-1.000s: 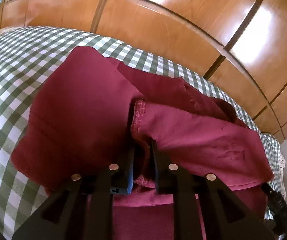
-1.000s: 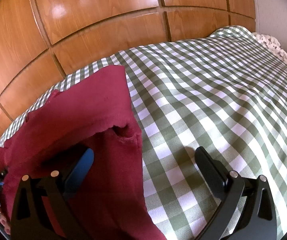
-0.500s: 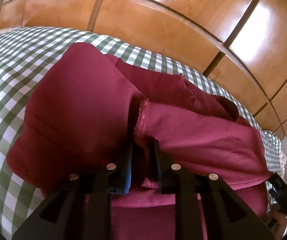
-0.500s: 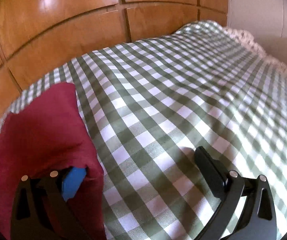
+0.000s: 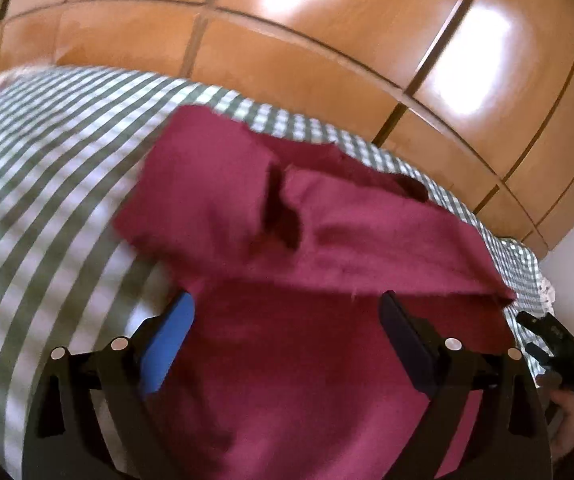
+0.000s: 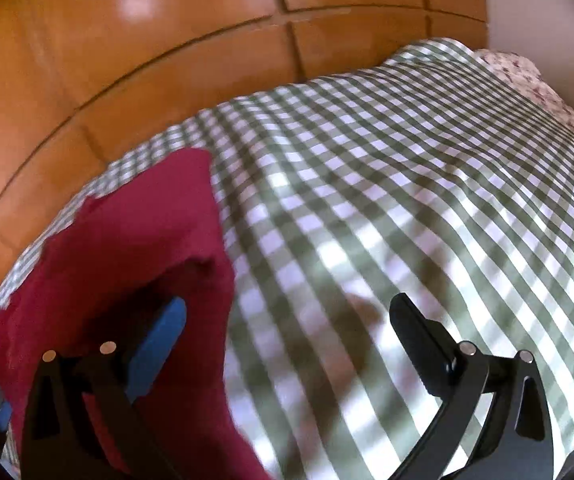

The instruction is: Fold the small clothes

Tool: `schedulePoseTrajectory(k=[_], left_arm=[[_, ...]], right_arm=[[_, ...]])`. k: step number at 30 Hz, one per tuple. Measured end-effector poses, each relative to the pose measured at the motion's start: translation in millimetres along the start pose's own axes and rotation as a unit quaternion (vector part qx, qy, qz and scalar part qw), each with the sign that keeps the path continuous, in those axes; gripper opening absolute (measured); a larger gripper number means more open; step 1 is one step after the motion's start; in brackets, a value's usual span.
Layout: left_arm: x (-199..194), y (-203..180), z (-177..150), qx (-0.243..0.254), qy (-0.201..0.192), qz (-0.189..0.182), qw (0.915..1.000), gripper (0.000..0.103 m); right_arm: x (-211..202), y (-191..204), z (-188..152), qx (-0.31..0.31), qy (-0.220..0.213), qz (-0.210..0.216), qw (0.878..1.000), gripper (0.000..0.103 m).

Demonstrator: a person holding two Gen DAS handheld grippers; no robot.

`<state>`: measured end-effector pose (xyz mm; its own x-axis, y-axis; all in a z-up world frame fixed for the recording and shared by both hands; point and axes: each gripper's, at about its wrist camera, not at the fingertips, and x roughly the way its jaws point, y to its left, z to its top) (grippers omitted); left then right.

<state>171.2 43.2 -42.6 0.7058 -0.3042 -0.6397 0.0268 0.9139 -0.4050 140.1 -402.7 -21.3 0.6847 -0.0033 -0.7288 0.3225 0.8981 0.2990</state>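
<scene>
Left gripper point(image 5: 285, 316) jaws just sprung wide, nothing pinched, dropping the folded maroon garment point(image 5: 307, 240) flat on the checked cloth point(image 5: 47, 168); right gripper point(image 6: 287, 320) likewise wide, empty.

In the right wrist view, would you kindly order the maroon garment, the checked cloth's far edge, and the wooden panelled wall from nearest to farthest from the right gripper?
1. Maroon garment: lower left, lying under the right gripper's left finger.
2. Checked cloth's far edge: upper centre, beyond the garment.
3. Wooden panelled wall: top, behind the cloth's edge.
</scene>
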Motion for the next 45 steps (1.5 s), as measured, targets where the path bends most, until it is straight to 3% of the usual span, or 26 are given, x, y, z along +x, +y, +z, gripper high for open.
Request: schedulePoseTrajectory(k=[3,9,13,16,20,24,32,36,39,42,43,44,45], left_arm=[[-18.2,16.5,-15.1,-0.014,0.006,0.004,0.9999,0.092],[-52.6,42.0,-42.2,-0.005,0.004,0.002,1.0000,0.070],[-70.5,50.6,-61.4,0.012,0.009,-0.014,0.9998,0.062],[-83.2,57.7,-72.2,0.004,0.014,-0.039,0.9991,0.056],[-96.7,68.2,-84.9,-0.027,0.029,-0.084,0.9956,0.046],[-106.1,75.4,-98.4,-0.059,0.053,-0.144,0.9865,0.046],[-117.5,80.1,-120.7,-0.082,0.090,-0.205,0.9711,0.046],[-117.9,79.7,-135.2,-0.096,0.121,-0.244,0.9574,0.046],[-117.2,76.8,-142.6,-0.096,0.141,-0.256,0.9515,0.046],[-118.7,74.4,-145.6,-0.095,0.148,-0.261,0.9491,0.046],[-118.8,72.9,-146.2,-0.095,0.152,-0.265,0.9473,0.037],[-118.3,70.5,-146.7,-0.092,0.157,-0.263,0.9475,0.019],[-118.1,69.2,-147.5,-0.088,0.162,-0.258,0.9484,0.015]], right_arm=[[-20.5,-11.6,-16.0,-0.002,0.007,0.068,0.998,0.101],[-39.7,-45.4,-48.2,0.040,0.056,0.173,0.983,0.071],[-52.3,-56.2,-67.5,0.047,0.074,0.239,0.967,0.062],[-60.4,-55.6,-82.8,0.035,0.090,0.258,0.961,0.056],[-70.4,-63.9,-102.5,0.051,0.099,0.272,0.956,0.055],[-78.6,-75.3,-113.8,0.079,0.109,0.292,0.947,0.055],[-87.4,-84.0,-131.5,0.083,0.127,0.316,0.937,0.055],[-87.2,-80.8,-142.1,0.077,0.150,0.344,0.924,0.055],[-86.1,-73.5,-150.4,0.060,0.169,0.358,0.917,0.055],[-85.0,-67.8,-155.3,0.050,0.172,0.356,0.917,0.055],[-84.7,-66.7,-155.7,0.050,0.171,0.355,0.918,0.053],[-83.4,-66.8,-154.5,0.049,0.173,0.352,0.918,0.048],[-81.1,-65.2,-153.8,0.045,0.178,0.345,0.921,0.031]])
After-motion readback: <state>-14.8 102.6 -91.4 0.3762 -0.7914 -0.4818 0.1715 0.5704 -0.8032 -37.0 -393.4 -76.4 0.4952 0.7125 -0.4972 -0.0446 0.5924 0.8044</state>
